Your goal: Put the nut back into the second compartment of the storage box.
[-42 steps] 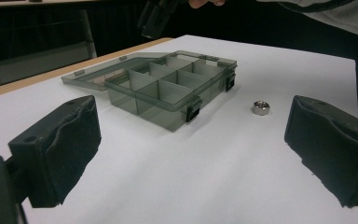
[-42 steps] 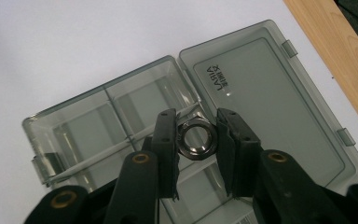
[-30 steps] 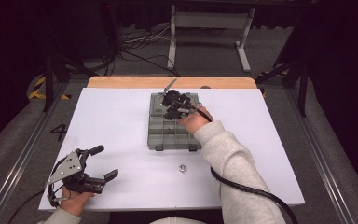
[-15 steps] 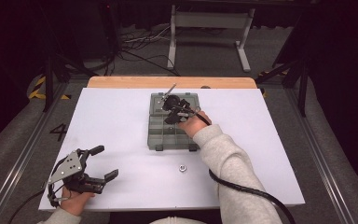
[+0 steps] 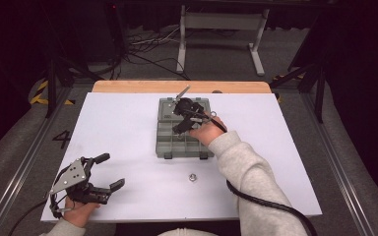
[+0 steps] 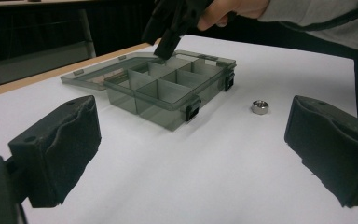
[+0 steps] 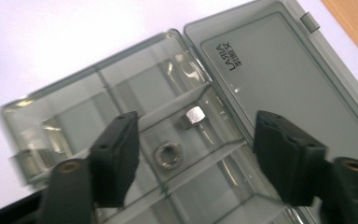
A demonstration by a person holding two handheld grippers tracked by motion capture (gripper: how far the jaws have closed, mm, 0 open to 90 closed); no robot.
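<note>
A smoky grey compartment box [image 5: 163, 147] lies open mid-table, its lid [image 7: 279, 70] folded flat behind it. My right gripper [image 7: 193, 135] points down into a far compartment. Its jaws have just been opening and now stand open. A steel nut [image 7: 168, 155] lies flat on the compartment floor between them, untouched. A second nut [image 7: 195, 115] leans on the divider behind it. A third nut [image 5: 193, 177] lies loose on the table in front of the box. My left gripper [image 5: 110, 170] rests open and empty at the near left corner.
The white tabletop [image 5: 118, 123] ends in a wooden strip [image 5: 128, 86] at the far edge. The right gripper's black cable [image 5: 270, 204] trails along the sleeve to the near edge. Stands and cables sit on the dark floor beyond the table.
The right gripper has stayed over the box's far compartments, with only a slight shift toward me. The left gripper has not moved.
</note>
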